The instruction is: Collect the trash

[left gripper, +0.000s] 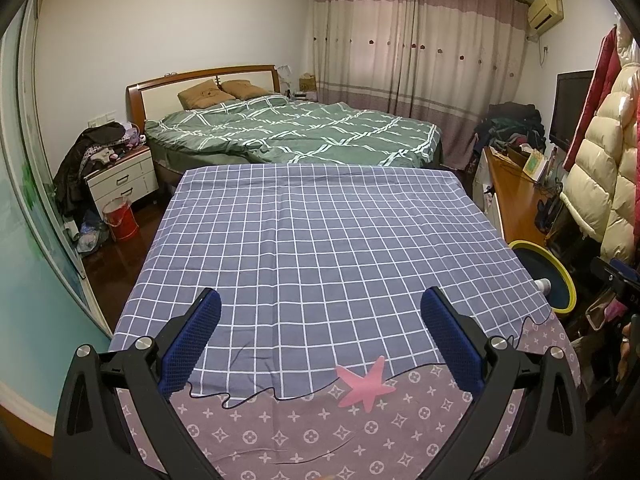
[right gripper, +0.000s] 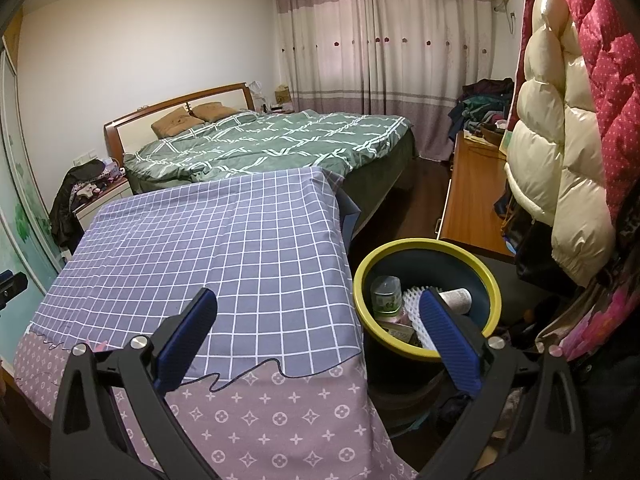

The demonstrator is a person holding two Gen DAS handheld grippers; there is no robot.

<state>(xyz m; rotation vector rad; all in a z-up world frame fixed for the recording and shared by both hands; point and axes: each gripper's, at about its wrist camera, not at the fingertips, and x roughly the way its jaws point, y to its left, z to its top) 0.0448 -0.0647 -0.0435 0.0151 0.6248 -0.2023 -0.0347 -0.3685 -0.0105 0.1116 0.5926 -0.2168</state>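
Note:
A dark bin with a yellow rim (right gripper: 494,280) stands on the floor right of the cloth-covered table (right gripper: 224,240). Inside it lie a clear plastic bottle (right gripper: 386,294), a white foam net (right gripper: 412,308), a white cylinder (right gripper: 456,300) and some paper scraps. My right gripper (right gripper: 318,308) is open and empty, over the table's right edge, its right finger in front of the bin. My left gripper (left gripper: 320,308) is open and empty above the checked cloth (left gripper: 320,240). The bin's rim (left gripper: 560,276) shows at the right in the left wrist view.
A bed with a green quilt (left gripper: 300,132) stands beyond the table. A wooden desk (right gripper: 468,200) and hanging puffy coats (right gripper: 560,140) are on the right. A nightstand (left gripper: 120,180) and a red bucket (left gripper: 120,220) stand on the left. A pink star patch (left gripper: 366,386) marks the cloth.

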